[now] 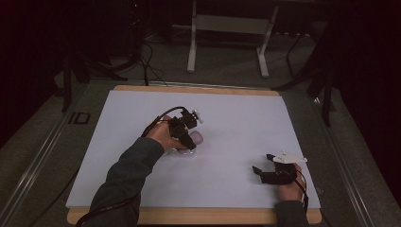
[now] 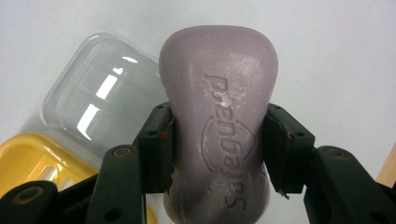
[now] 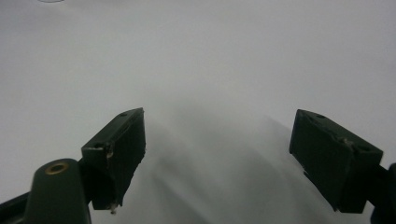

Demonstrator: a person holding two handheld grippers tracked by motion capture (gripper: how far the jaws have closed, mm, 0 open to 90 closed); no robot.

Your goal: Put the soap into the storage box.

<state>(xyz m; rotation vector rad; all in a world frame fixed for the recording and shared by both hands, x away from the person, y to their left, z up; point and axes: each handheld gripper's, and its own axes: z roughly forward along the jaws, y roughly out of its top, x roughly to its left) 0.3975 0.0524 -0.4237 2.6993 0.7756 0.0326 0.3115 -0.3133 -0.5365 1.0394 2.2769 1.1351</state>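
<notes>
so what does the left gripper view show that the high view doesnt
Left gripper view alone: raised lettering pressed into the purple soap bar, both jaws pressed against its sides, a clear plastic lid lying behind it, and a yellow tray next to that lid.

High view alone: the right gripper with jaws apart over bare white table, the person's sleeves, and the dim floor with a stand's legs beyond.

Both: the left gripper clamped on the soap, and the white tabletop.
</notes>
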